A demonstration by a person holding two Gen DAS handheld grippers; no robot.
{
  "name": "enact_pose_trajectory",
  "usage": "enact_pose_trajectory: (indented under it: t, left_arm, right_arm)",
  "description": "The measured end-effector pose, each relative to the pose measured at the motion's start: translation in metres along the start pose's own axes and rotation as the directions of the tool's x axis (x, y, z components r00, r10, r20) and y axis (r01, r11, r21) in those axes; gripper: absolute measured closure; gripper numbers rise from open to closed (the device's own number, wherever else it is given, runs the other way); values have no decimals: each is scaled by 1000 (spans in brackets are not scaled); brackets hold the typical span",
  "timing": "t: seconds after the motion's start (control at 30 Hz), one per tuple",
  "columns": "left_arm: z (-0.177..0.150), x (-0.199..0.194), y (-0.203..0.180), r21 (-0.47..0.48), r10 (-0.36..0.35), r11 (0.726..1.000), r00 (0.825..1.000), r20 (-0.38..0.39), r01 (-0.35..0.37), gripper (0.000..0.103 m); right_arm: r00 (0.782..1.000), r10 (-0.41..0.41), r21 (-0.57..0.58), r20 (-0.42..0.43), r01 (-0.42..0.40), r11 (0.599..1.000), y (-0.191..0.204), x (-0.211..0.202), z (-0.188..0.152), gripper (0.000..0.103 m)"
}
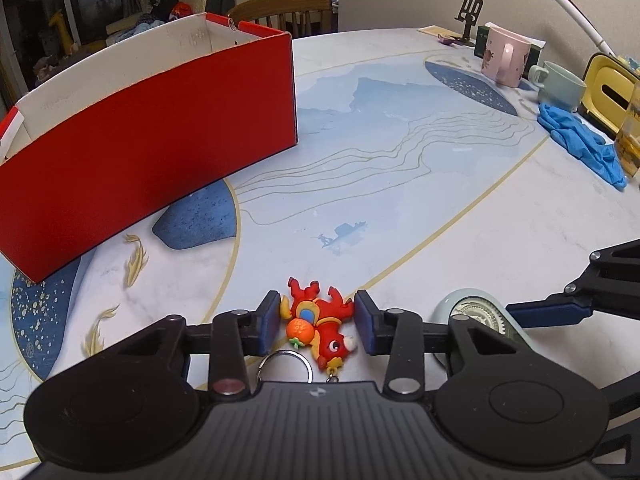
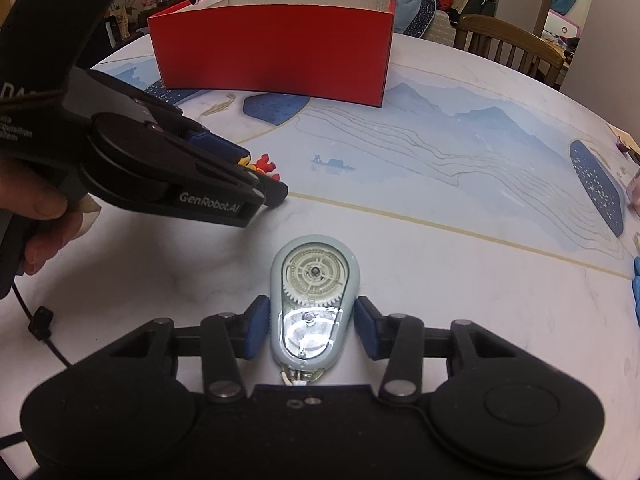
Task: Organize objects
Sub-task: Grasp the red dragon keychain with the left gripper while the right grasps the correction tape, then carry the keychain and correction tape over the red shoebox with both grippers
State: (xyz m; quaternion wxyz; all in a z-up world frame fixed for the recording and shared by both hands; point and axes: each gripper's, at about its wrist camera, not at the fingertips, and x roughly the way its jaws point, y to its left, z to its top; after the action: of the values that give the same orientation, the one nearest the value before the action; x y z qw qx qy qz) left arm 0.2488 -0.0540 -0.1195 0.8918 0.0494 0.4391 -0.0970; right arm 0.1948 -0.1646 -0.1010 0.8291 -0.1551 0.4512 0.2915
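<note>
A red and orange toy keychain (image 1: pixel 320 322) with a metal ring (image 1: pixel 285 366) lies on the table between the pads of my left gripper (image 1: pixel 316 320). The pads touch or nearly touch its sides. A pale grey correction tape dispenser (image 2: pixel 314 300) with a clear gear window lies on the table between the open pads of my right gripper (image 2: pixel 314 326), with small gaps each side. It also shows in the left wrist view (image 1: pixel 476 312). A red open box (image 1: pixel 152 132) stands to the far left; it also shows in the right wrist view (image 2: pixel 276 48).
A pink mug (image 1: pixel 506 56), a pale green cup (image 1: pixel 560 86), a blue cloth (image 1: pixel 580 140), a yellow tissue holder (image 1: pixel 610 88) and a glass (image 1: pixel 632 136) stand along the table's far right. A wooden chair (image 1: pixel 288 12) is behind the table. The left gripper (image 2: pixel 160 168) crosses the right view.
</note>
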Motion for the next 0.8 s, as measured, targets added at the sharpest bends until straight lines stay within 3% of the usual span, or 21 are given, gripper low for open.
enact_pose_trajectory:
  t: [0.27,0.8]
  left_arm:
    - [-5,-15,7,-33,0,999,1000,-11,-1,67]
    - [-18,-73,51,-210,-16,977,999,46,26,67]
  right_arm:
    - [1000,2,13,7,-2,1000,-5,-12,9,58]
    - [995,49,-54,82,-45,998,9,-52,58,58]
